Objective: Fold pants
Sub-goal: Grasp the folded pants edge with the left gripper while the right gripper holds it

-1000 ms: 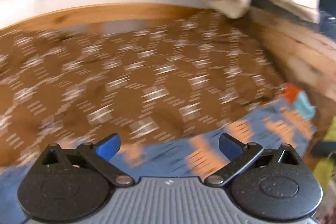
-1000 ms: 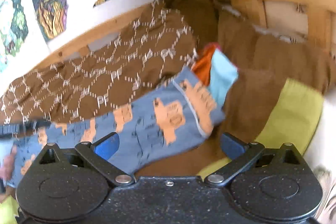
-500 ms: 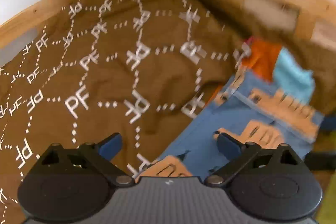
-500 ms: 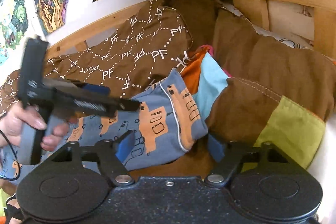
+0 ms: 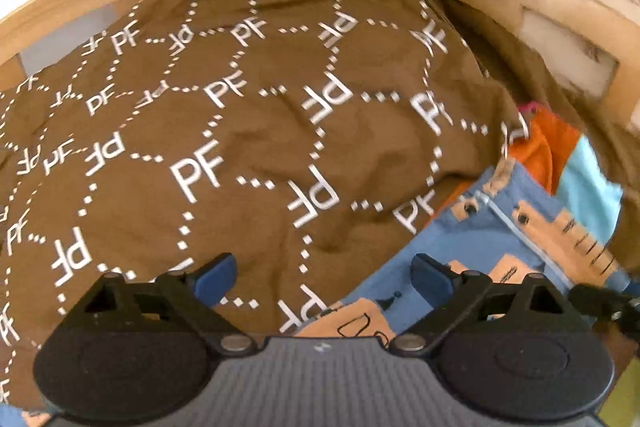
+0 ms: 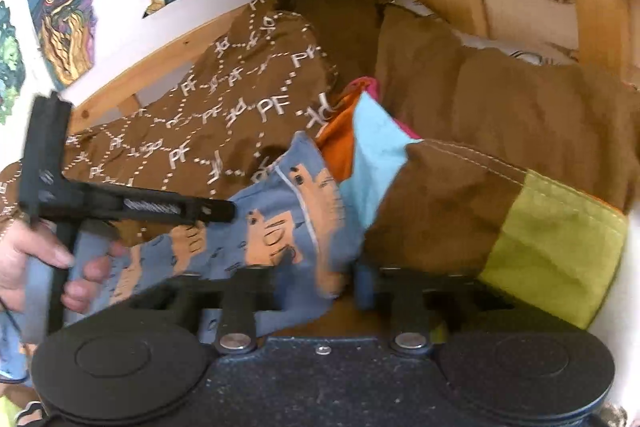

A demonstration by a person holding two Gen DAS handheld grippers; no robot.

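Far left in the right wrist view, a bare left hand [image 6: 36,259] wrapped round the handle of the left gripper [image 5: 324,273]: jaws spread wide, nothing between them, hovering low where the brown bedspread with white PF lettering [image 5: 248,115] meets the cloth

Just right of that, the blue cotton pants printed with orange animals [image 6: 280,227], lying crumpled across the bedspread, one end reaching up against the patchwork cushion of brown, lime, sky-blue and orange panels [image 6: 460,195]

Likely light, limp and thin; no stiffness to hold a crease, prone to sagging and bunching when lifted. Best taken by a piped hem or corner, one at each end, then pulled flat before any fold

Right gripper [image 6: 320,283]: jaws set close together about the near edge of the pants, one pad hidden behind blurred cloth; impossible to tell whether truly pinched

From the left wrist view only: the bedspread's wrinkles and lettering up close, and the pale wooden bed frame [image 5: 80,7] behind. From the right wrist view only: the hand, the full run of the pants, the whole cushion, and colourful paintings on the white wall [image 6: 64,27]
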